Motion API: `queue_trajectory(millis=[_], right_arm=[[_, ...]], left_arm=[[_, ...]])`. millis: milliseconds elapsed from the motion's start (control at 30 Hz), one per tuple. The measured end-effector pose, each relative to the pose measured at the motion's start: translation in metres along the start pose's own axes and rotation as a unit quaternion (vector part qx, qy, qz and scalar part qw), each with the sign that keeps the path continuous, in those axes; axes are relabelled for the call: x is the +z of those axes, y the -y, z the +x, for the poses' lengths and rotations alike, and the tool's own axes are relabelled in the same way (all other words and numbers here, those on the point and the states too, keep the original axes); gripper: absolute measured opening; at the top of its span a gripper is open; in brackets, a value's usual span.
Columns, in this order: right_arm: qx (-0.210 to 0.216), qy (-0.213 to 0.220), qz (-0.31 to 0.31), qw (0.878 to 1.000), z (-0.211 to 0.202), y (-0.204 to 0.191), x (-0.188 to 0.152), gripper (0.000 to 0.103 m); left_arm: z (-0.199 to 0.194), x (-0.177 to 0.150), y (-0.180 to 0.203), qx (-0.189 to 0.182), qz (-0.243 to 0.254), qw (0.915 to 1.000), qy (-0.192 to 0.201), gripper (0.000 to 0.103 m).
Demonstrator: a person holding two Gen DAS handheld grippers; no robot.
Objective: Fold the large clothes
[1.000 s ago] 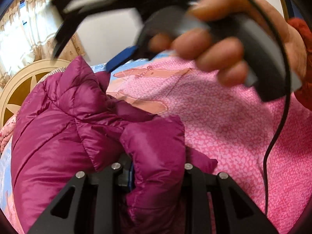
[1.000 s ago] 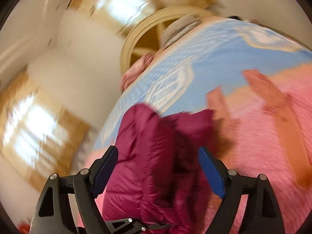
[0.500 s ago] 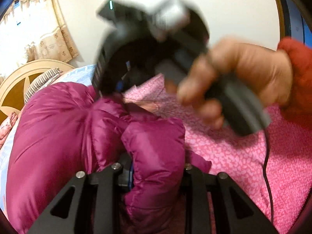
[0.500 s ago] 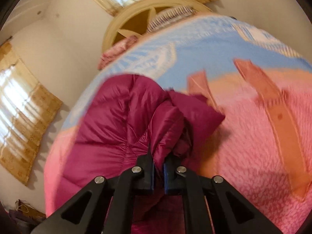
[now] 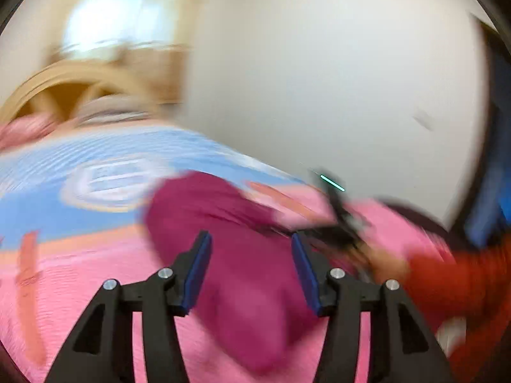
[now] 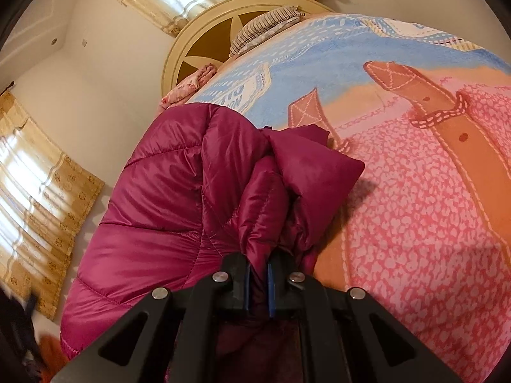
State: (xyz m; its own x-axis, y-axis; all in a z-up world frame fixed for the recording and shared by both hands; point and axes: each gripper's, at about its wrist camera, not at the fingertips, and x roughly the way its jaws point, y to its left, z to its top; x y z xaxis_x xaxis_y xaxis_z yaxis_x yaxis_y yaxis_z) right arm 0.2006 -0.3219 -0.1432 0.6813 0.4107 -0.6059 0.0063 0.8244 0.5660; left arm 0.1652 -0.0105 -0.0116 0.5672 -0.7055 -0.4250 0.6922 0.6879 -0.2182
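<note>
A magenta puffer jacket (image 6: 166, 210) lies bunched on a bed with a pink and blue blanket (image 6: 415, 223). My right gripper (image 6: 258, 282) is shut on a fold of the jacket's padded edge. In the blurred left wrist view the jacket (image 5: 242, 271) lies ahead of my left gripper (image 5: 250, 271), whose blue-padded fingers stand wide open above it with nothing held. The right gripper and the hand in a red sleeve (image 5: 447, 287) show at the right of that view.
A round cream and brown headboard (image 6: 204, 44) with a striped pillow (image 6: 268, 25) and a pink cloth (image 6: 191, 86) stands at the bed's far end. Curtained windows (image 6: 38, 191) line the wall to the left. A white wall (image 5: 319, 79) is behind the bed.
My left gripper has let go of the jacket, opened and swung away. My right gripper closed on a jacket fold half a second ago and still holds it.
</note>
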Motion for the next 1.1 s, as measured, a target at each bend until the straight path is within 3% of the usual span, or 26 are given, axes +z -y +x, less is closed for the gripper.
queue_trajectory(millis=[100, 133, 200, 300, 367, 433, 567, 667, 733, 833, 900, 933, 1000, 1100], right_arm=[[-0.018, 0.006, -0.01, 1.0, -0.006, -0.008, -0.007, 0.005], [-0.024, 0.008, -0.014, 1.0, -0.007, -0.01, -0.008, 0.005], [-0.035, 0.01, -0.02, 0.999, -0.008, -0.015, -0.01, 0.005], [-0.051, 0.014, -0.029, 0.998, -0.01, -0.02, -0.013, 0.006], [-0.05, 0.015, -0.026, 0.998, -0.01, -0.018, -0.013, 0.006], [-0.034, 0.013, -0.009, 0.999, -0.009, -0.011, -0.013, 0.006], [0.006, -0.002, 0.026, 1.0, -0.007, 0.002, -0.008, 0.006], [0.015, -0.019, 0.019, 1.0, -0.015, 0.004, 0.002, 0.008], [-0.011, -0.018, 0.014, 1.0, -0.034, -0.002, 0.011, 0.01], [-0.108, 0.027, -0.029, 0.993, -0.075, -0.034, 0.025, 0.01], [-0.093, 0.045, 0.0, 0.995, -0.091, -0.052, 0.037, 0.01], [-0.077, 0.051, 0.022, 0.996, -0.092, -0.058, 0.043, 0.01], [-0.085, 0.052, 0.037, 0.994, -0.081, -0.069, 0.049, 0.01], [-0.148, 0.017, 0.003, 0.989, -0.032, -0.075, 0.047, 0.01]], left_arm=[[0.053, 0.025, -0.042, 0.104, -0.091, 0.9901, -0.026, 0.055], [0.073, 0.031, -0.045, 0.125, -0.098, 0.9865, -0.04, 0.055], [0.099, 0.034, -0.044, 0.134, -0.088, 0.9856, -0.054, 0.055], [0.142, 0.028, -0.016, 0.148, -0.032, 0.9843, -0.091, 0.055], [0.171, 0.004, 0.001, 0.173, 0.032, 0.9754, -0.132, 0.06], [0.17, -0.012, 0.007, 0.217, 0.077, 0.9647, -0.128, 0.06], [0.163, -0.018, -0.004, 0.222, 0.063, 0.9645, -0.128, 0.064], [0.165, -0.022, -0.001, 0.231, 0.074, 0.9609, -0.133, 0.064], [0.172, -0.023, -0.001, 0.241, 0.087, 0.9575, -0.131, 0.065], [0.178, -0.024, 0.006, 0.26, 0.099, 0.951, -0.134, 0.065], [0.182, -0.023, 0.014, 0.278, 0.116, 0.944, -0.135, 0.064], [0.184, -0.025, 0.019, 0.285, 0.125, 0.9408, -0.135, 0.064], [0.185, -0.024, 0.022, 0.298, 0.139, 0.9352, -0.132, 0.064], [0.183, -0.023, 0.019, 0.294, 0.134, 0.9368, -0.134, 0.064]])
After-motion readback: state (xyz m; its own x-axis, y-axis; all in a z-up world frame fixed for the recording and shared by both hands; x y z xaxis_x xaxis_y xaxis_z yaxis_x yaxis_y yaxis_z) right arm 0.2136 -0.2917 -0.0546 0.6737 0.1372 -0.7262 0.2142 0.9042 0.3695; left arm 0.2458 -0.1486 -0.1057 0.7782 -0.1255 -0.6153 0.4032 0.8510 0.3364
